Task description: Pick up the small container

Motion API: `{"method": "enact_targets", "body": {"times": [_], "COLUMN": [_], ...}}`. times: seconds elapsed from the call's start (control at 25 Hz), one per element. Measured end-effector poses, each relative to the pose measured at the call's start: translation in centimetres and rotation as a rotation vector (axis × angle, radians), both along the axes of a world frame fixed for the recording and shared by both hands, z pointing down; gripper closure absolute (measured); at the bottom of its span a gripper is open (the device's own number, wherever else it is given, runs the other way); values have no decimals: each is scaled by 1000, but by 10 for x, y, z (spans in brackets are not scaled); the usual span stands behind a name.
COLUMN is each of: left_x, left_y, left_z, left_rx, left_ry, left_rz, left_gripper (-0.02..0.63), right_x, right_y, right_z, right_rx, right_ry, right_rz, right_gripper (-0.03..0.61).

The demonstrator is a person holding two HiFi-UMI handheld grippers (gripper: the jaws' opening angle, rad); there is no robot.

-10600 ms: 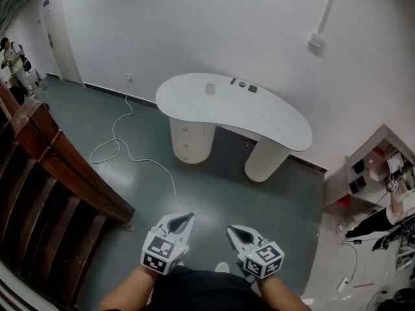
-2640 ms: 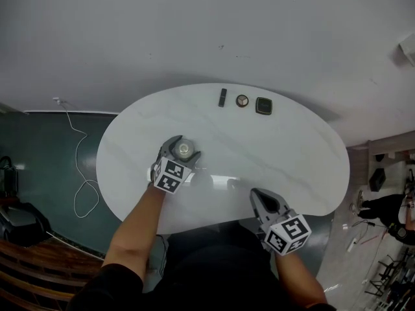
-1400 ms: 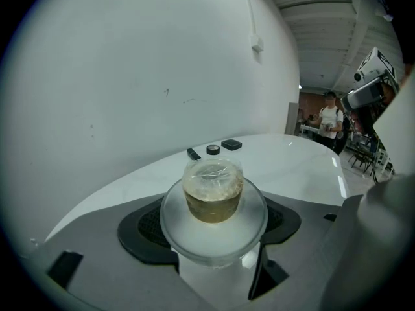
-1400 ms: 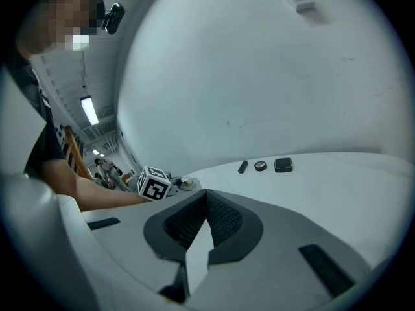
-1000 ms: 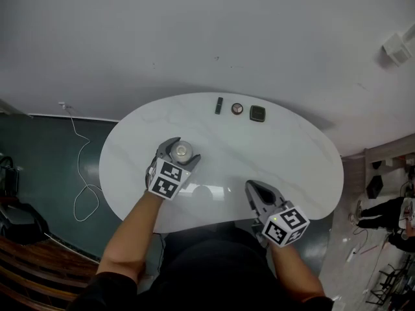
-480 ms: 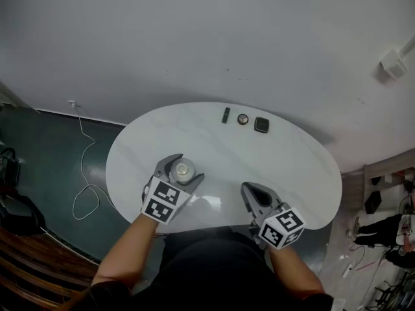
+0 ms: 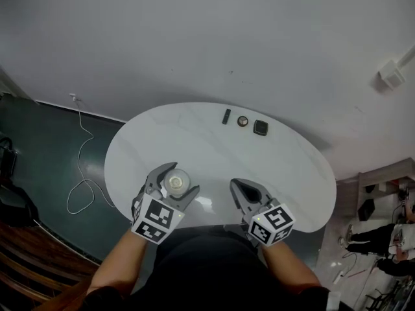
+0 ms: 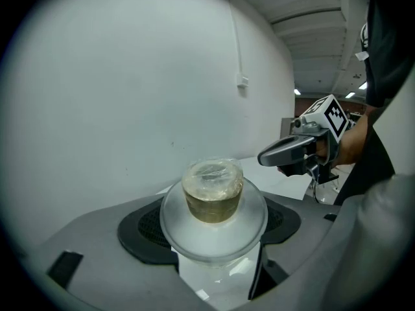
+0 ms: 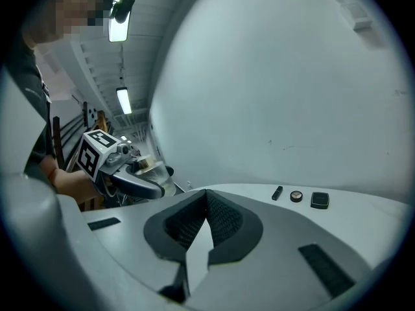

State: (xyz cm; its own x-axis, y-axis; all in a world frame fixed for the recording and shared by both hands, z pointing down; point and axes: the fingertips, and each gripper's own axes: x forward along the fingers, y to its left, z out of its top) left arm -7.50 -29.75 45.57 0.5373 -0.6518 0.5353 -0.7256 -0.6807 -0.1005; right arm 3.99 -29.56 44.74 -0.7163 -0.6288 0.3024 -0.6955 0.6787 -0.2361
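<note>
The small container (image 7: 176, 181) is a clear round tub with a wide rim and yellowish contents under a film top. My left gripper (image 7: 174, 185) is shut on it and holds it above the near left part of the white table (image 7: 292, 167). In the left gripper view the small container (image 8: 213, 190) sits upright between the two dark pads (image 8: 146, 229). My right gripper (image 7: 236, 188) hovers over the table's near edge, shut, with nothing in it. Its pads (image 9: 224, 222) meet at the tip.
A dark stick (image 7: 225, 116), a round compact (image 7: 242, 120) and a dark square case (image 7: 260, 127) lie in a row at the table's far edge by the white wall. A white cable (image 7: 81, 173) trails on the dark floor at left.
The left gripper has drawn back toward me with the container, which now looks larger and higher. The right gripper has shifted a little to the left.
</note>
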Motion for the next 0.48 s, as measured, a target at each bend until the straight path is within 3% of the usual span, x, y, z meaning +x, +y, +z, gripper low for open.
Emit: {"method": "enact_targets", "body": {"times": [0.48], "left_x": [12], "left_y": [17], "left_z": [-14], "left_rx": [17], "left_ry": [-12], "left_rz": [15], "left_gripper": [267], "right_x": [-8], "right_y": [-7], "right_z": [3], "right_rx": [-1], "right_ry": [-3], "right_rz": [11], "right_gripper": [584]}}
